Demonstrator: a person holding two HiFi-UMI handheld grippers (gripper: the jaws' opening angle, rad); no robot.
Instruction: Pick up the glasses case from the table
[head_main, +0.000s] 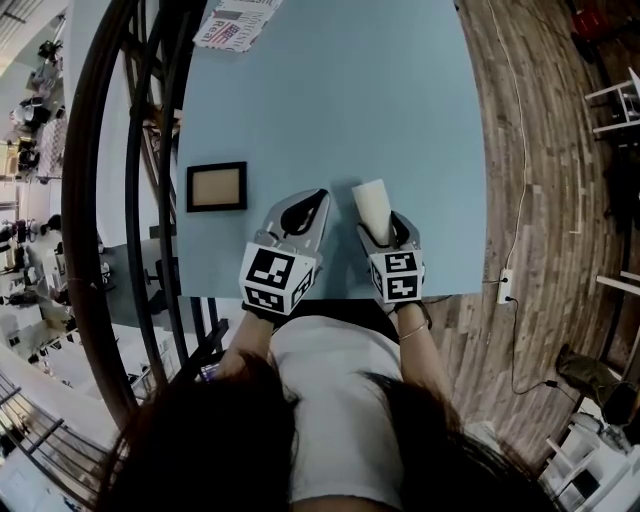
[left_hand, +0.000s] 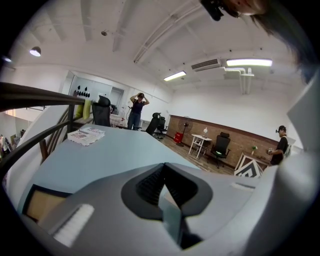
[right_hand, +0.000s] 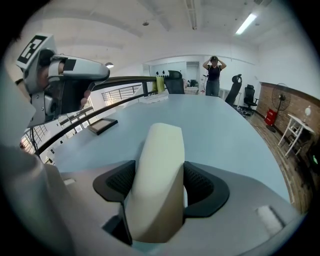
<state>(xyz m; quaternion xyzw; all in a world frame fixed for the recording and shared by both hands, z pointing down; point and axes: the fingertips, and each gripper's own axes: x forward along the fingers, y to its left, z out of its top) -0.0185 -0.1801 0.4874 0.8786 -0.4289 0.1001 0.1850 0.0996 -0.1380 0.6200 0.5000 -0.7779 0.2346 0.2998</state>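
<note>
Gripping the cream glasses case (head_main: 372, 205) tight, the right claw (head_main: 385, 228) seems to hold it just above the blue surface (head_main: 330, 100), right of the picture frame (head_main: 216, 187). Beside it, the left claw (head_main: 308, 205) is closed on nothing. Pick-up looks nearly done.

Pale blue tabletop (head_main: 330, 100), smooth and matte, curving round at the far right corner, running straight along the near edge.

Lying flat near the left edge: black-framed rectangle (head_main: 216, 187) with tan inset, long sides running parallel to the near edge.

Resting at the far left corner: stack of printed papers (head_main: 235, 25), sitting slightly skewed to the edge.

Frame and papers sitting well apart, not touching.
</note>
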